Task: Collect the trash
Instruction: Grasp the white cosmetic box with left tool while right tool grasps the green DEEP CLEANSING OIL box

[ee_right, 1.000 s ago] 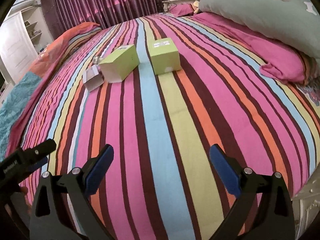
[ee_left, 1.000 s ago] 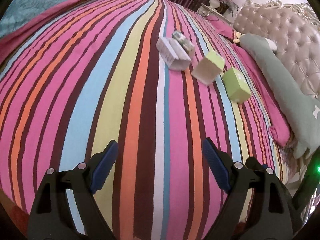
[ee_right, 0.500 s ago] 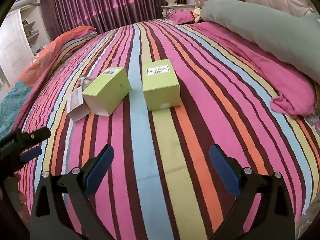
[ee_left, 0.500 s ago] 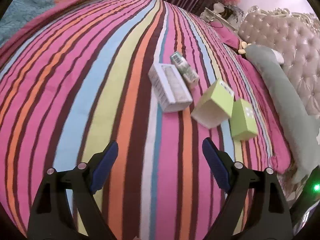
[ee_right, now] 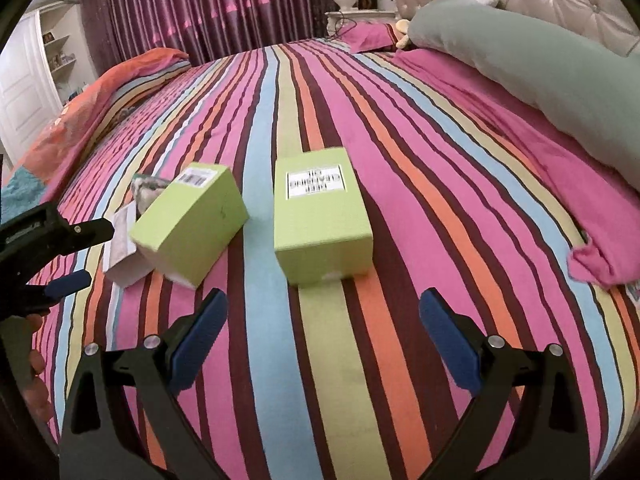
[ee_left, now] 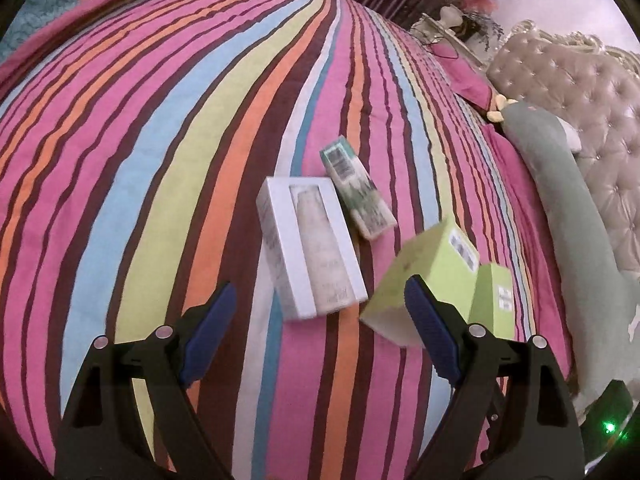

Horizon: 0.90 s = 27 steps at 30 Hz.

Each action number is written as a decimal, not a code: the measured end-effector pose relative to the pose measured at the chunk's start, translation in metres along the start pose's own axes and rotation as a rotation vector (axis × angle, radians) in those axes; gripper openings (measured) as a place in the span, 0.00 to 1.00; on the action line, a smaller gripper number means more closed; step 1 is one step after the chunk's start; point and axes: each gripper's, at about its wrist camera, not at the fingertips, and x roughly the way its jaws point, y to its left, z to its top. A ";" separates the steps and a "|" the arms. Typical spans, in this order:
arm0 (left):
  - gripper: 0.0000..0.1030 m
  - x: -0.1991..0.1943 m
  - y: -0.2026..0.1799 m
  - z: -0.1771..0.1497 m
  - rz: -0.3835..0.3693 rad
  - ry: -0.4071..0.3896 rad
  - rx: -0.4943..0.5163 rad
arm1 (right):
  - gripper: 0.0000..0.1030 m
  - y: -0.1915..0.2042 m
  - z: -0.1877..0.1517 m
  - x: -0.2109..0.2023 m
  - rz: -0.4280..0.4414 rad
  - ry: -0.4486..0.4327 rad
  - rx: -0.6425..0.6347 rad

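Several empty cartons lie on the striped bedspread [ee_left: 160,160]. In the left wrist view a white box [ee_left: 310,246] lies just ahead of my open left gripper [ee_left: 320,322], with a teal patterned box [ee_left: 358,190] behind it and a lime green box [ee_left: 430,276] to its right, partly behind my right finger. A second green box [ee_left: 494,300] sits further right. In the right wrist view my open right gripper [ee_right: 322,332] hangs just short of the labelled green box [ee_right: 320,218]. The other green box [ee_right: 192,222] lies to its left, over the white box [ee_right: 120,250]. Nothing is held.
A long grey-green bolster [ee_right: 540,80] and pink pillows [ee_right: 532,168] lie along the right by the tufted headboard [ee_left: 580,120]. A folded orange and teal quilt [ee_right: 100,92] lies at the far left. Purple curtains [ee_right: 208,4] hang behind. The left gripper [ee_right: 48,264] and a hand show at the left edge.
Both grippers have moved forward over the bed toward the boxes, which now look larger and closer. Both stayed open and nothing was picked up.
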 end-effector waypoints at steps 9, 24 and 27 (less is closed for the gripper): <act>0.81 0.034 -0.002 0.018 0.047 0.043 -0.013 | 0.90 0.003 0.017 0.026 -0.045 0.001 -0.030; 0.62 0.045 -0.010 0.018 0.207 0.025 0.118 | 0.85 0.010 0.029 0.068 -0.087 0.093 -0.062; 0.54 0.040 -0.002 0.017 0.188 0.024 0.122 | 0.64 0.009 0.028 0.070 -0.070 0.100 -0.049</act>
